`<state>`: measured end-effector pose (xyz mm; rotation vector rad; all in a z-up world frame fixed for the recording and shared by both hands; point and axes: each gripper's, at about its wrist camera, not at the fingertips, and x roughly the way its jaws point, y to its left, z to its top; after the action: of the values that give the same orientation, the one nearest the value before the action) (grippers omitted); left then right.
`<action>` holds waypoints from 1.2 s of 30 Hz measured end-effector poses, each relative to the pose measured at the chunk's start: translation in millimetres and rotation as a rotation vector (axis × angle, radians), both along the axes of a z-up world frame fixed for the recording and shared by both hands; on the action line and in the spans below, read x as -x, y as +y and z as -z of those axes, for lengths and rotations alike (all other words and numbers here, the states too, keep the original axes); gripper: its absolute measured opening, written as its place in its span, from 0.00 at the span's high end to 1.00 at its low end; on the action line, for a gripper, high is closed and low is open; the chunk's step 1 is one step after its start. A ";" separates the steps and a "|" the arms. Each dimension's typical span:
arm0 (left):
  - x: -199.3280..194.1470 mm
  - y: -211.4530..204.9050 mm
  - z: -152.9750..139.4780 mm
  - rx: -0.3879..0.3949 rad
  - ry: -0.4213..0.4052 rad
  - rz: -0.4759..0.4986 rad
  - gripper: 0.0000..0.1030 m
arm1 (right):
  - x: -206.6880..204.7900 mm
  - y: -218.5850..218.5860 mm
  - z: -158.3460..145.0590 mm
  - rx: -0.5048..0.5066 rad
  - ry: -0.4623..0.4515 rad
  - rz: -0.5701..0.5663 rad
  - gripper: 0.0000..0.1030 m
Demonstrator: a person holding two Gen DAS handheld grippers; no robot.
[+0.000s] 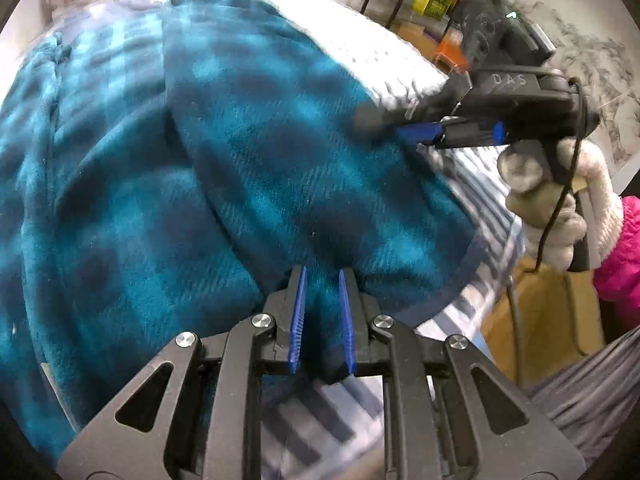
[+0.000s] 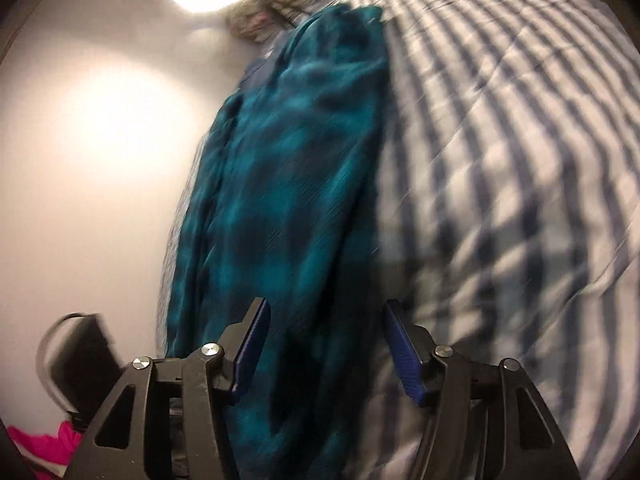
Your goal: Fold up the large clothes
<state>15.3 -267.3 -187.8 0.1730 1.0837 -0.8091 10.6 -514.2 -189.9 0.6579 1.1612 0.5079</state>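
Teal plaid fleece garment (image 1: 248, 152) is spread over the striped bed (image 2: 500, 140) | left tool (image 1: 322, 312) is pinched on a fold near the hem, likely for lifting | right tool (image 2: 324, 344) is held spread, fabric between its fingers.

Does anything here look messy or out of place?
Nothing looks damaged or spilled. The teal plaid garment lies rumpled and only partly folded on the striped bedsheet, as expected mid-fold. The left gripper pinches its edge.
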 end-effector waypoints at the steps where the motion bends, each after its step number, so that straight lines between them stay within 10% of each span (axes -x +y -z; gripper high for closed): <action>1: -0.6 -2.0 -1.9 -0.015 0.001 0.006 0.86 | 0.3 7.0 1.7 0.037 0.025 -0.016 0.85; 13: -31.1 70.7 -102.5 0.131 -0.017 -0.112 0.86 | -11.6 43.5 -59.5 0.321 0.045 -0.038 0.94; 23: -75.1 166.1 -130.3 0.205 -0.038 -0.283 0.86 | -15.1 107.4 -103.1 0.560 -0.085 -0.053 0.94; 36: -96.1 269.6 -168.9 0.438 -0.058 -0.516 0.86 | -13.7 276.5 -96.0 0.842 -0.277 -0.372 0.94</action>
<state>111.5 2.3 -18.9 -0.4359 0.8193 -0.5492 24.3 -237.7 -93.9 -0.3510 1.1063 0.3543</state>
